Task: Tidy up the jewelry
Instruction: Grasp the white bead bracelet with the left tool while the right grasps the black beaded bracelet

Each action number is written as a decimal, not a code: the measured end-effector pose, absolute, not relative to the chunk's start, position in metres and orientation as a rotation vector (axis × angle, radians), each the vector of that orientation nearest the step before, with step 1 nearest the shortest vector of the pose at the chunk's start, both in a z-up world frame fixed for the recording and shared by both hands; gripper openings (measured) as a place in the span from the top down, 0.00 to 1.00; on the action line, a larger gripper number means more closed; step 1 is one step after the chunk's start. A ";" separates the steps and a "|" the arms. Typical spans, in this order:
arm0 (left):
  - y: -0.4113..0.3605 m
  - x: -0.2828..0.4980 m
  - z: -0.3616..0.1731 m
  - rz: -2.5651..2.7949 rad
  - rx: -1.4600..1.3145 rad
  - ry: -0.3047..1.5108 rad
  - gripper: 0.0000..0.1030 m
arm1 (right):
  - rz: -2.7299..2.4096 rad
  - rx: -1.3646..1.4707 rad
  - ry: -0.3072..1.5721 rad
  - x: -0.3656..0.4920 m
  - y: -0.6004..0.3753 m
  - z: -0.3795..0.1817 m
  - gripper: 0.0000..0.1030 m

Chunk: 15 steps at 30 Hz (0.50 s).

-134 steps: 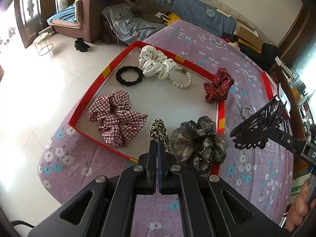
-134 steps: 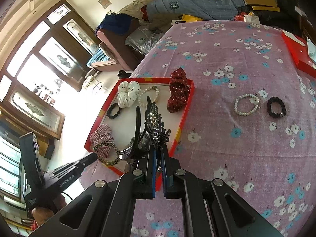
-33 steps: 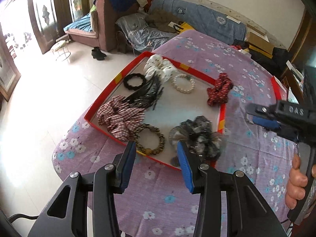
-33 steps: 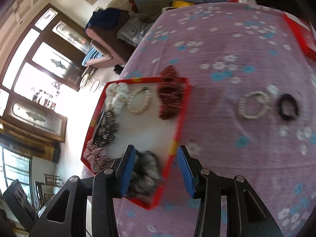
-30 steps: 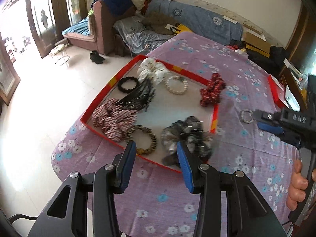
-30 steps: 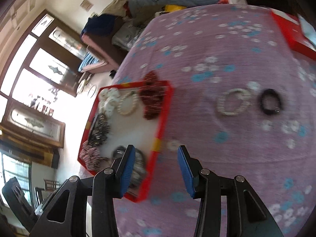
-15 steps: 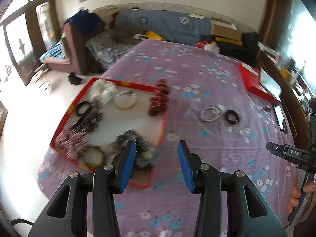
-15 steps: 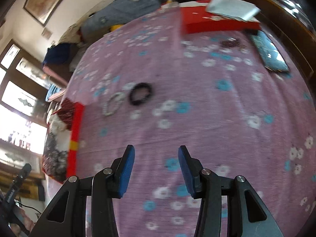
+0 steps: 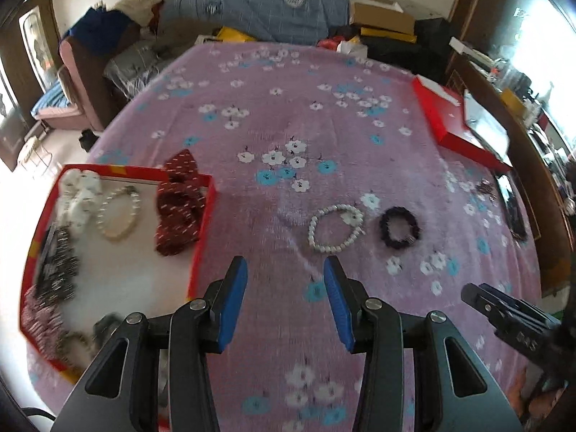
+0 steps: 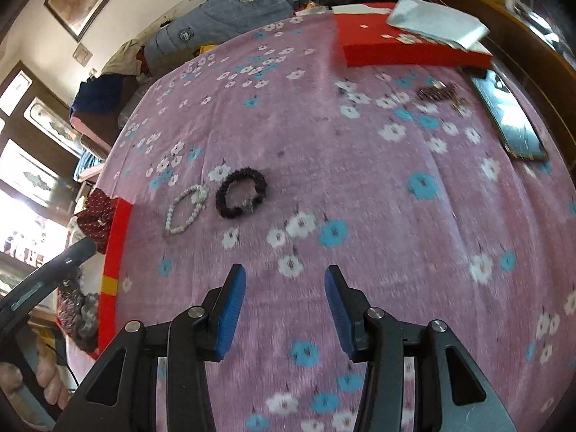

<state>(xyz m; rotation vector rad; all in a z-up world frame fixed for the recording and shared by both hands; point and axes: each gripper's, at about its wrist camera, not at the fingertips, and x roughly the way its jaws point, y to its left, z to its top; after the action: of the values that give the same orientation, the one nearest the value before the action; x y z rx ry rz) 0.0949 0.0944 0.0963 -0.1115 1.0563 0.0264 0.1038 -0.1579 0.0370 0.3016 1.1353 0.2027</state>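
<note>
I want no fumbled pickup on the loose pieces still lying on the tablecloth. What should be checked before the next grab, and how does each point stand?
1. Left gripper open and empty: ok.
2. Right gripper open and empty: ok.
3. White bead bracelet and black bracelet lie apart, not tangled: ok.
4. Either gripper down at a bracelet: not ok, both short of them.
5. Free room in the red-rimmed tray: ok, bare patch near the dark red scrunchie.
6. Small dark piece by the phone, what it is: cannot tell.

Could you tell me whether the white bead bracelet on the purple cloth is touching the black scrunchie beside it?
Apart. The left wrist view shows the white bead bracelet and black scrunchie separated by purple cloth.
</note>
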 end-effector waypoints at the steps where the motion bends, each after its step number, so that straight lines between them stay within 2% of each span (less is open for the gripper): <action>1: 0.095 0.104 0.089 0.030 -0.114 1.068 0.59 | 0.208 0.290 1.133 0.110 -0.154 0.036 0.52; 7: 0.097 0.144 0.062 -0.020 -0.148 1.090 0.59 | 0.227 0.220 1.113 0.146 -0.131 0.027 0.54; 15: 0.088 0.172 0.039 -0.136 -0.131 1.119 0.61 | 0.222 0.175 1.119 0.183 -0.117 0.013 0.64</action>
<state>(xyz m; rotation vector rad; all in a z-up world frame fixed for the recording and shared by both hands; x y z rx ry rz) 0.1719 0.0879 0.0393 -0.1311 1.1194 -0.1360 0.1825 -0.1171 0.0125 0.1747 1.1188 0.2222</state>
